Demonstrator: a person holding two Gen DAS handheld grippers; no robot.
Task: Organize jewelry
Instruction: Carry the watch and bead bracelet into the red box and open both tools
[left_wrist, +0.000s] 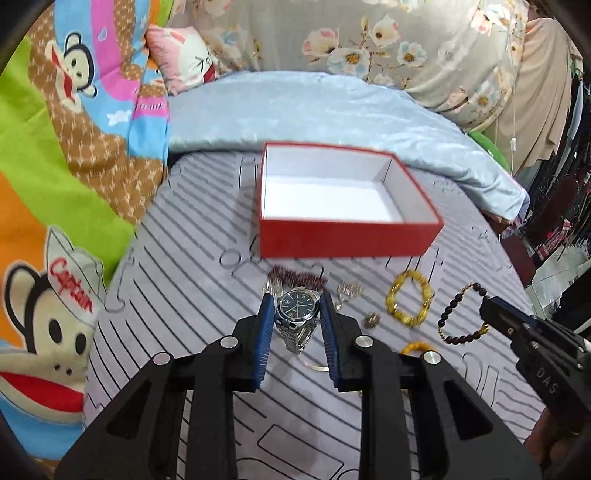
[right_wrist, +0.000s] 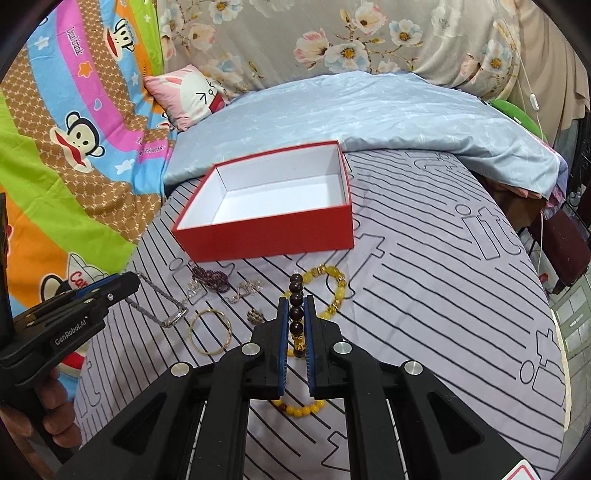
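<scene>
Two grippers are loaded at once. We see the left gripper (left_wrist: 297, 306) with its blue-padded fingers (left_wrist: 264, 321) pinching the case of a silver steel wristwatch with a dark blue dial (left_wrist: 298, 309); its link band hangs below, clear of the bed. The right gripper (right_wrist: 295, 314) has its fingers (right_wrist: 283, 325) pressed nearly together on a dark brown wooden bead bracelet (right_wrist: 296, 314), which stands up between the pads with one gold bead low in the grip.

The open red cardboard box with white lining (left_wrist: 347, 240) sits further up the grey striped bedsheet (right_wrist: 424, 295), apart from both grippers, and we see nothing inside it. Loose near its front wall lie a yellow bead bracelet with gold spacers (right_wrist: 334, 291), a thin gold bangle (right_wrist: 210, 332), a dark purple beaded piece (right_wrist: 212, 277), and a few small silvery items we cannot identify. A second yellow bead bracelet (right_wrist: 299, 408) lies under the right gripper.

We judge the step in hand to be carrying the first two pieces to the box. Next move calls for bringing each gripper over the box opening, clearing the front rim with the hanging band, then spreading the fingers low so that nothing bounces out.
</scene>
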